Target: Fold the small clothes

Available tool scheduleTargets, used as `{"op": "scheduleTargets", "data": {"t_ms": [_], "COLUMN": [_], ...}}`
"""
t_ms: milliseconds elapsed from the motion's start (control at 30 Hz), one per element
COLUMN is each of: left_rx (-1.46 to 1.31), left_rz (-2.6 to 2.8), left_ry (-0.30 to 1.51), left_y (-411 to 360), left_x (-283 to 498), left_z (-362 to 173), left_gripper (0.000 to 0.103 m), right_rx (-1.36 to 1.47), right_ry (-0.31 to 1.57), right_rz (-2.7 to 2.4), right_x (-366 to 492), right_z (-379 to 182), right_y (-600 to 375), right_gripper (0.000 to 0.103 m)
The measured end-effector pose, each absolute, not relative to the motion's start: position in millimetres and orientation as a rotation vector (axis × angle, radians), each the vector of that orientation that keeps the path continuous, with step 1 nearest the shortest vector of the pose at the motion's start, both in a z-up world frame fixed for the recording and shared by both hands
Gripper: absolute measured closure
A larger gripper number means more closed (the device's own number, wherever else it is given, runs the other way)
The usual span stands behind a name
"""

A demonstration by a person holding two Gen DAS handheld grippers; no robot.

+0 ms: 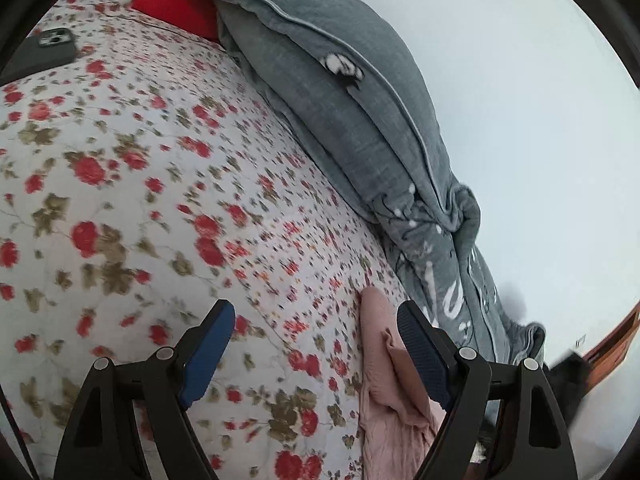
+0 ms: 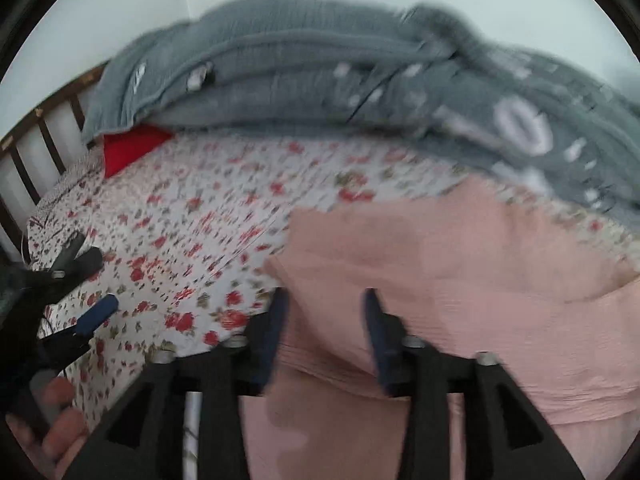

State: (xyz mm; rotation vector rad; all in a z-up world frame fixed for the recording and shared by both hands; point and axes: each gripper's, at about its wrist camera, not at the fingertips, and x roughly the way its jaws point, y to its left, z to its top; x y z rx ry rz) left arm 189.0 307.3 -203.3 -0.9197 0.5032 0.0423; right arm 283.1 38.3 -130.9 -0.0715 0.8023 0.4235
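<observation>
- The pink garment [image 2: 460, 264] is lying rumpled on the floral bedspread [image 2: 192, 216], filling the 3-to-6 o'clock part of the right wrist view; in the left wrist view only a strip of it is showing at about 5 o'clock.
- The right gripper [image 2: 326, 328] is hanging over the near edge of the garment, its two blue pads standing apart with pink cloth lying in the gap between them; the picture is blurred, and the pads are not seen pressing on the cloth.
- The left gripper [image 1: 316, 352] is hovering over the bedspread with its fingers spread wide and nothing between them; its right-hand pad [image 1: 424, 360] is sitting just beside the garment's edge, though whether it is touching I cannot tell.
- In the right wrist view the left gripper is showing at 9 o'clock, with a hand [image 2: 52, 420] gripping its handle at about 8 o'clock.
- A grey quilt [image 1: 344, 92] with white markings is lying bunched along the far side of the bed, from 12 to 4 o'clock in the left wrist view.
- A red cushion [image 1: 176, 4] is poking out from under the quilt at about 11 o'clock.
- A phone [image 1: 52, 48] in a dark case is resting on the bedspread at 10 o'clock.
- A dark wooden slatted bed rail [image 2: 36, 152] is running along 9 to 10 o'clock in the right wrist view.
</observation>
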Motion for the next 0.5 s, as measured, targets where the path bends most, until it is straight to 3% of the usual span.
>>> {"op": "scheduleTargets", "data": {"t_ms": [33,233,367,433,500], "left_rx": [-0.903,-0.846,-0.734,-0.669,-0.614], "left_rz": [0.029,-0.084,-0.105,-0.098,-0.049], "left_ry": [0.513,0.565,0.65,0.689,0.689], "left_y": [302.2,265.9,228.6,210.8,202.9], "left_x": [192.8,217.1,243.0,259.8,272.8], "left_z": [-201.8,-199.3,-199.0,-199.4,-199.4], "left_gripper": [0.021,0.021,0.022,0.025,0.036], "right_rx": [-0.063,-0.102,-0.122,-0.097,-0.036], "right_ry": [0.774,0.634,0.643,0.664,0.688], "right_rz": [0.422,0.266,0.184,0.163,0.169], "right_x": [277.2,249.5,249.8,254.3,259.2], "right_z": [-123.9,-99.5,-112.2,-122.7,-135.1], "right_y": [23.6,-89.7,-153.6,-181.9,-207.1], "right_gripper": [0.038,0.038,0.038,0.038,0.038]}}
